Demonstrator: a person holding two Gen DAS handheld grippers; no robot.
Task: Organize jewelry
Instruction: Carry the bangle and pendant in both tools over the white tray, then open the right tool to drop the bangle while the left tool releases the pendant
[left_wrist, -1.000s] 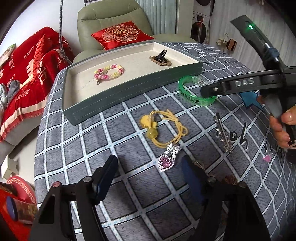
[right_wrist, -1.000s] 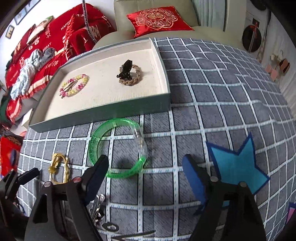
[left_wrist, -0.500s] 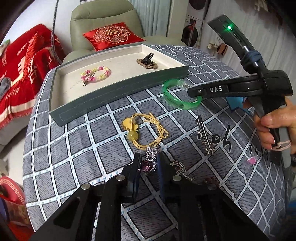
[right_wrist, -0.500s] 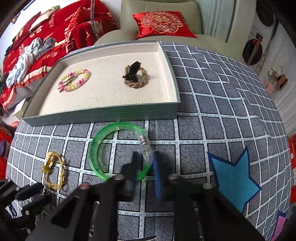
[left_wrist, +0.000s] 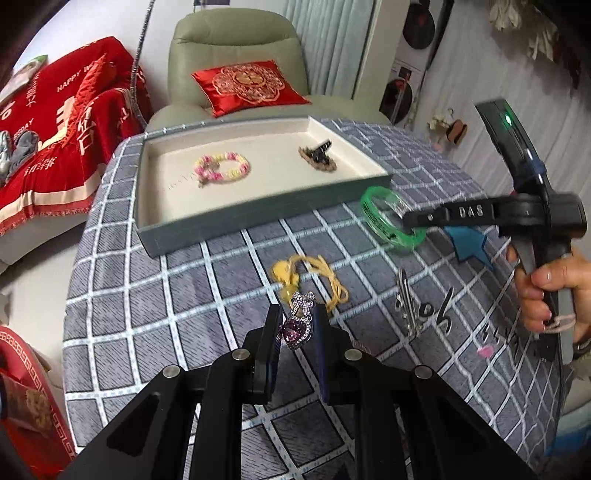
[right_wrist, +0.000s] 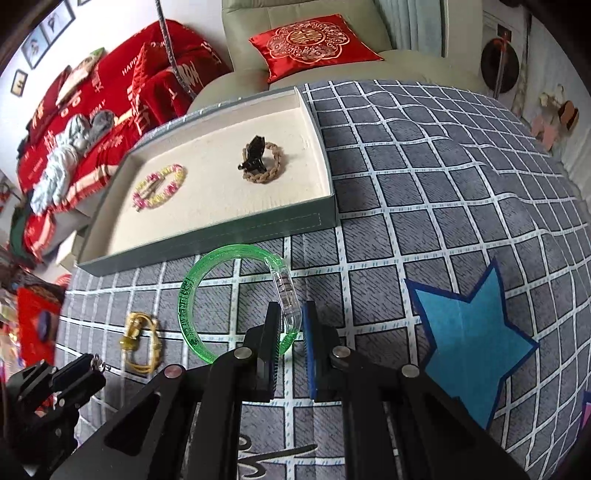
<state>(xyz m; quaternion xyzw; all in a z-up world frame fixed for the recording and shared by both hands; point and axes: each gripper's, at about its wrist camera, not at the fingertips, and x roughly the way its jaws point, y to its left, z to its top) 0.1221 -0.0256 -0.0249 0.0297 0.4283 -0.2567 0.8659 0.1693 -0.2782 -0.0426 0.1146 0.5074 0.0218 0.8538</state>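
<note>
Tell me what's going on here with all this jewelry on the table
A person is sorting jewelry into a tray, one hand-held gripper per hand. The left hand-held gripper is shut on a purple heart pendant; the right hand-held gripper is shut on a green bangle. A pink-and-yellow bead bracelet and a braided band with a black clip lie in the tray. A yellow cord bracelet and silver hair clip remain on the cloth.
</note>
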